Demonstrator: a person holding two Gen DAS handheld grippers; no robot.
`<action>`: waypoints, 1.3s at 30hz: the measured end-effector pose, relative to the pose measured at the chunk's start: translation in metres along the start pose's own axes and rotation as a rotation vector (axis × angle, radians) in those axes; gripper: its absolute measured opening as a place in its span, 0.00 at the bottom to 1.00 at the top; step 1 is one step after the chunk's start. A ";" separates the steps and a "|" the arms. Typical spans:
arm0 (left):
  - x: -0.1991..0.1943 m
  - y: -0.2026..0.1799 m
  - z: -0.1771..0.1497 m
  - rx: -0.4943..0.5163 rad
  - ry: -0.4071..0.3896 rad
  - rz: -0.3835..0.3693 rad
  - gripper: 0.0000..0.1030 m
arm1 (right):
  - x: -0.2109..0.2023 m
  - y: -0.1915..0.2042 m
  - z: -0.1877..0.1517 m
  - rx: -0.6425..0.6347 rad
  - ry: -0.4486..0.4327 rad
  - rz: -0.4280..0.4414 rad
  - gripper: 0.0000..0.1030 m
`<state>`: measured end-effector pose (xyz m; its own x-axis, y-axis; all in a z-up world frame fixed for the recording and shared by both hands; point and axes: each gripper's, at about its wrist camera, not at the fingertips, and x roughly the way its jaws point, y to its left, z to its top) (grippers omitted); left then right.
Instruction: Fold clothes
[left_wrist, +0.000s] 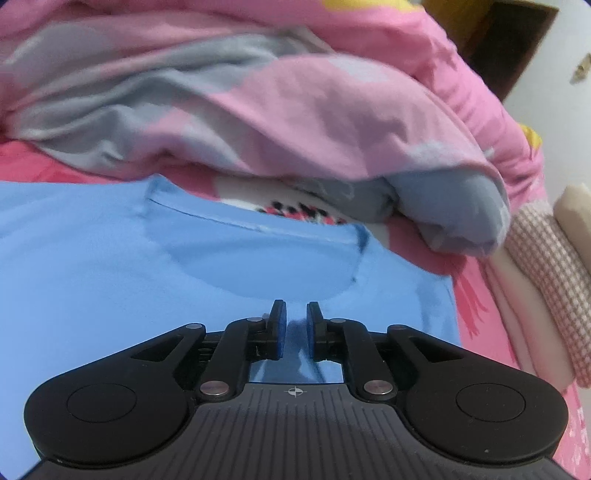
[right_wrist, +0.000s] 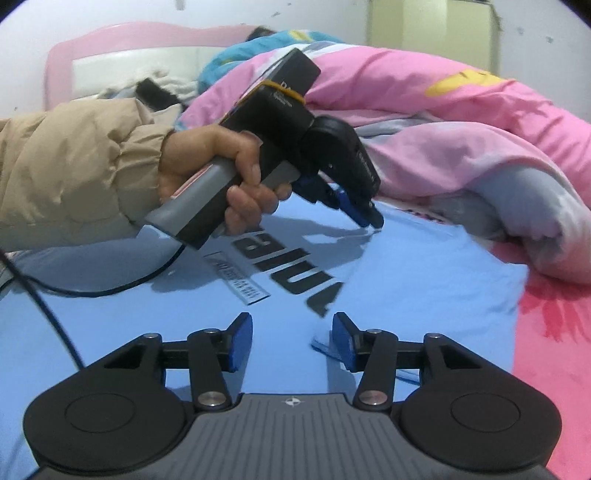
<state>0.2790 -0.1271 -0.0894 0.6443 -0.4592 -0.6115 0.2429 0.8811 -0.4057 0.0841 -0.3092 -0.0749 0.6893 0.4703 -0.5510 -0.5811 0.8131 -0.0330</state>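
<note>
Here's the bed (right_wrist: 546, 332), pink printed sheet showing at four o'clock. A light blue T-shirt (right_wrist: 424, 280) is spread flat across the middle of it. A rumpled pink and grey quilt (right_wrist: 443, 122) is heaped at one o'clock, overlapping the shirt's far edge. The pink headboard (right_wrist: 122, 35) stands at eleven.

Bunched pink quilt (left_wrist: 332, 110) crowding shirt (left_wrist: 92, 266) collar, near shirt cloth open

Light blue T-shirt (right_wrist: 424, 280) with dark block lettering, spread flat on the bed, print side up, neckline (left_wrist: 258, 225) toward the bunched quilt, one side folded across the letters
</note>
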 end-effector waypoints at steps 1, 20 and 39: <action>-0.007 -0.005 -0.003 0.031 -0.030 -0.004 0.10 | -0.001 0.000 0.000 0.006 -0.005 0.013 0.49; -0.014 -0.069 -0.088 0.570 0.003 -0.185 0.15 | 0.023 -0.145 0.033 0.306 0.045 -0.303 0.16; -0.016 -0.056 -0.087 0.493 -0.010 -0.218 0.15 | 0.046 -0.215 0.063 0.472 -0.011 -0.362 0.11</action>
<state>0.1923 -0.1787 -0.1165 0.5472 -0.6387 -0.5409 0.6822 0.7148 -0.1540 0.2681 -0.4402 -0.0403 0.8134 0.1362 -0.5655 -0.0547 0.9858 0.1588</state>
